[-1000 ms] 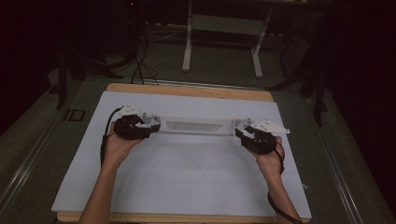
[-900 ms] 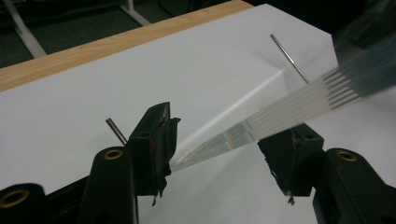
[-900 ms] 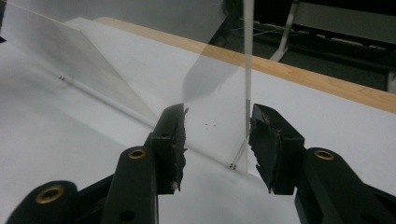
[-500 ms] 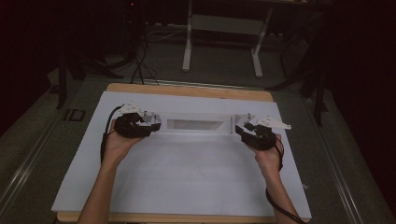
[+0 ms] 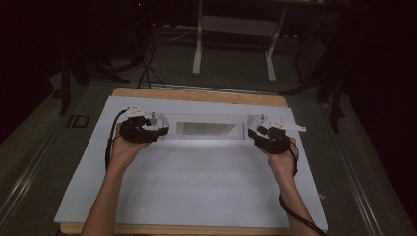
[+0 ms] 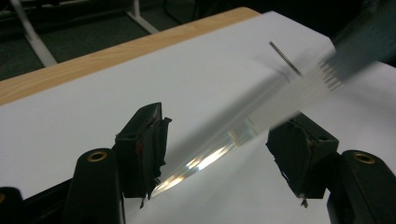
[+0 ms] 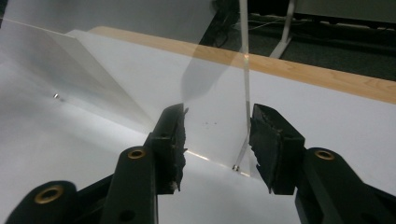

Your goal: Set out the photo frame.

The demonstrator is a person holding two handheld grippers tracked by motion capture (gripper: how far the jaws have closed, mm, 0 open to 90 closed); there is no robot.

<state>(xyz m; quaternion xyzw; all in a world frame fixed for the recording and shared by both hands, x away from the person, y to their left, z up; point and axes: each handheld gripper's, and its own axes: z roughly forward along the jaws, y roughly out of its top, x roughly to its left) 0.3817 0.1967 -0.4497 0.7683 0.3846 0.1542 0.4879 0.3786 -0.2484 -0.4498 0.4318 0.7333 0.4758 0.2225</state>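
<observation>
A long clear acrylic piece point(image 5: 204, 129) stands across the far middle of the white sheet point(image 5: 196, 187). My left gripper point(image 5: 160, 132) is at its left end, jaws open; in the left gripper view the clear edge point(image 6: 210, 158) runs between the jaws of the left gripper point(image 6: 226, 123), close to the left one, contact unclear. My right gripper point(image 5: 253, 132) is at the right end, open. In the right gripper view an upright clear edge point(image 7: 245, 70) rises between the spread jaws of the right gripper point(image 7: 218, 116), nearer the right one.
The sheet covers a wooden table point(image 5: 196, 95) whose far edge shows as a bare strip. Beyond it stand a metal frame's legs point(image 5: 197, 49) and cables point(image 5: 147, 59) on a dark floor. A cable point(image 5: 295, 216) trails from the right gripper.
The right hand has crept slightly away from the person, toward the acrylic's right end. The left hand has stayed almost still.
</observation>
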